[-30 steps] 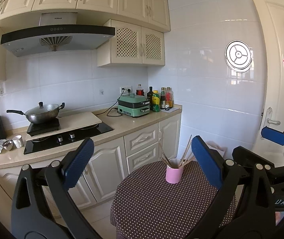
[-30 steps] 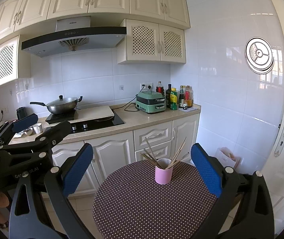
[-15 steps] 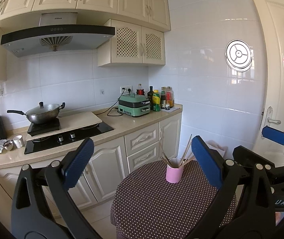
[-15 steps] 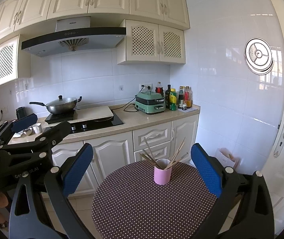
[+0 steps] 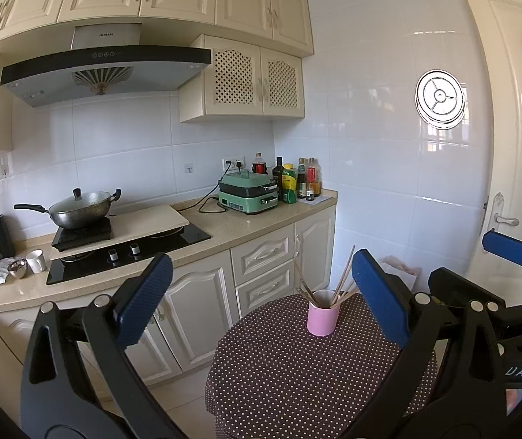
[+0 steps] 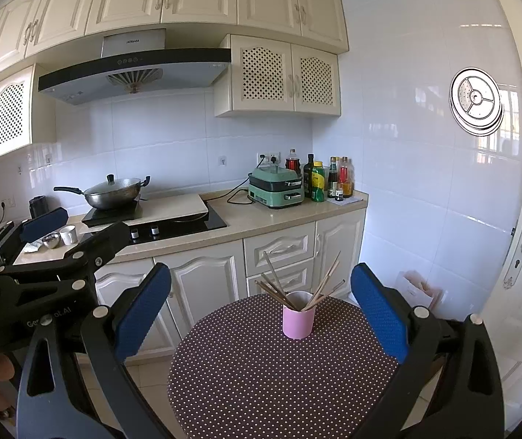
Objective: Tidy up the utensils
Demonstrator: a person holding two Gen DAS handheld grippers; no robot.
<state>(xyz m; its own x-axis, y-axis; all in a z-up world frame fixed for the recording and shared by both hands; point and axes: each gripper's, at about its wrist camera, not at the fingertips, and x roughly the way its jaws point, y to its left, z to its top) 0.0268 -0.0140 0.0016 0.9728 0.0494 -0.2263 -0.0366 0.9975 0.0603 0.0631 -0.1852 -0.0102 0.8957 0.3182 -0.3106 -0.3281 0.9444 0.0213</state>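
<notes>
While both grippers are hanging wide open and empty above the near side of the dotted round table (image 6: 261, 384), almost nothing is changing against the views from a second ago: the pink cup (image 6: 298, 321) is sitting at the same spot toward the far edge of the table, and both cameras are drifting only a trace. The left gripper (image 5: 257, 305) is holding nothing, its blue pads (image 5: 143, 298) spread well apart short of the cup. The right gripper (image 6: 261, 311) is likewise gaping, nothing between its pads (image 6: 379, 312), the cup lying ahead between them but well beyond their tips. Chopsticks (image 6: 299, 283) are leaning in a loose fan out of the cup, none lying on the table. Judgement: no grasp is under way; the utensils appear gathered already, so the task is either finishing or not yet starting.
</notes>
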